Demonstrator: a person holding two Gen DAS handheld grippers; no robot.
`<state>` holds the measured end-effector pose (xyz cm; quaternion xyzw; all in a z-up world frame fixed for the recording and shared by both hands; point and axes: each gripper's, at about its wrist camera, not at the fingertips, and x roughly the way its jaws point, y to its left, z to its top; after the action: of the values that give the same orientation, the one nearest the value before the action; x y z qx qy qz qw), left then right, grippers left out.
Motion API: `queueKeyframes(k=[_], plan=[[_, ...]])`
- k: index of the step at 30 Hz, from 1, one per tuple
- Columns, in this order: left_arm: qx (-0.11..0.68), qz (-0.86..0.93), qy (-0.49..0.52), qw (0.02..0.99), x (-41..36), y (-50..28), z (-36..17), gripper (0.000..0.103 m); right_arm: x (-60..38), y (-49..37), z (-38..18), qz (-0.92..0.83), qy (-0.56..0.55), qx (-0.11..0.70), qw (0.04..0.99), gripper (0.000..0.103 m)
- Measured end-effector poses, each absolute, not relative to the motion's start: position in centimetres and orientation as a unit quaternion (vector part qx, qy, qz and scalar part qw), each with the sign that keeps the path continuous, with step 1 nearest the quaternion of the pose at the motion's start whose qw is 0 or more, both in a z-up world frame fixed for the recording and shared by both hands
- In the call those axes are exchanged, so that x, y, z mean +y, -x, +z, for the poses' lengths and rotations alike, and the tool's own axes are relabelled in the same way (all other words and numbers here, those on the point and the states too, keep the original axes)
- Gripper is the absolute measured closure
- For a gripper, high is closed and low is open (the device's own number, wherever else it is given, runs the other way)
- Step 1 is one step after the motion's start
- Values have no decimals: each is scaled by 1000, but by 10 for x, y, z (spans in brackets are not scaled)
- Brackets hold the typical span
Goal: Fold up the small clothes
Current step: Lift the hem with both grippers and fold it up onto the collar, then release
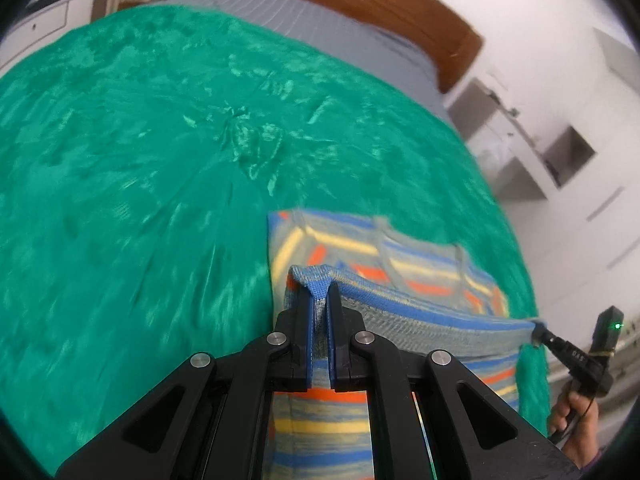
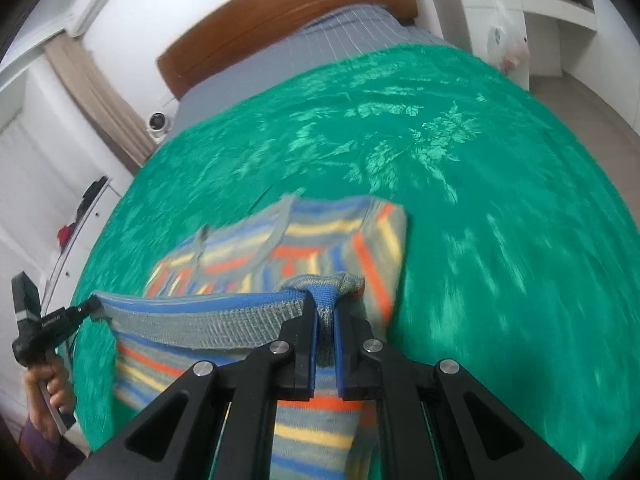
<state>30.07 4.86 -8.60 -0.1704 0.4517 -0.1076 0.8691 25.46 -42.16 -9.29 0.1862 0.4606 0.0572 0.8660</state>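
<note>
Left claw (image 1: 319,300) and right claw (image 2: 326,308) each pinch the striped knit garment's (image 1: 400,256) grey hem, stretched taut crosswise over the green bedspread (image 1: 140,160).

Home bedroom, bed with green blanket (image 2: 460,184), wooden headboard (image 2: 280,20), curtain (image 2: 92,92)

No text, label or number is legible anywhere.

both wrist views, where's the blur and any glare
Left wrist: green blanket smeared, striped garment soft, left gripper sharp. Right wrist: blanket streaks radially toward the right edge, sheen patches mid-bed, right gripper crisp; fisheye bends the headboard.
</note>
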Motion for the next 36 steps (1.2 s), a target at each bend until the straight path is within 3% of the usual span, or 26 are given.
queueKeyframes(k=[9, 12, 13, 15, 18, 20, 24, 28, 30, 33, 36], plan=[[476, -70, 145, 865, 27, -380, -127, 99, -442, -347, -150, 63, -226, 497, 836, 96], [482, -55, 151, 861, 27, -397, -135, 93, -451, -361, -164, 80, -271, 491, 824, 94], [481, -47, 160, 861, 30, -402, -136, 89, -454, -363, -164, 81, -285, 487, 822, 92], [469, -33, 185, 863, 42, -408, -131, 58, -464, -360, -162, 74, -318, 466, 822, 88], [445, -32, 196, 873, 55, -400, -114, 38, -468, -351, -146, 69, -307, 454, 834, 78], [435, -38, 168, 884, 56, -386, -101, 32, -458, -342, -132, 85, -271, 461, 840, 78], [439, -91, 116, 886, 40, -351, -93, 28, -423, -330, -127, 136, -203, 517, 820, 78], [494, -165, 38, 853, -6, -333, -113, 26, -372, -354, -163, 173, -167, 599, 764, 73], [500, -164, 3, 850, -22, -328, -120, 26, -360, -378, -158, 162, -171, 549, 802, 71], [502, -159, 28, 850, -16, -326, -119, 25, -359, -396, -135, 136, -185, 465, 855, 71], [505, -155, 53, 848, 2, -313, -119, 21, -356, -382, -116, 156, -196, 442, 861, 70]])
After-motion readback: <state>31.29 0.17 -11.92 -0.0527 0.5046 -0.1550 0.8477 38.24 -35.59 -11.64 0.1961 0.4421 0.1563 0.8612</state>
